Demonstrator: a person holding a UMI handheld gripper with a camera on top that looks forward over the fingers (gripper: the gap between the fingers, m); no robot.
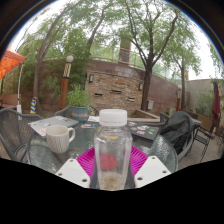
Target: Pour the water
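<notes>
Tool (pixel 112 168) was pinching the clear plastic bottle (pixel 112 150) mid-body, pink pads (pixel 138 160) on both sides, white cap on. Thin wall prob soft, slick; sloshing wt. I'd grip firm, no crush. Mug (pixel 60 137) sat on counter (pixel 40 152), ahead-left.

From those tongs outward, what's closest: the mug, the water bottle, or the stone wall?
1. Water bottle: between the tongs, against the pink pads.
2. Mug: on the glass table, ahead to the left.
3. Stone wall: far behind, under the trees.
</notes>
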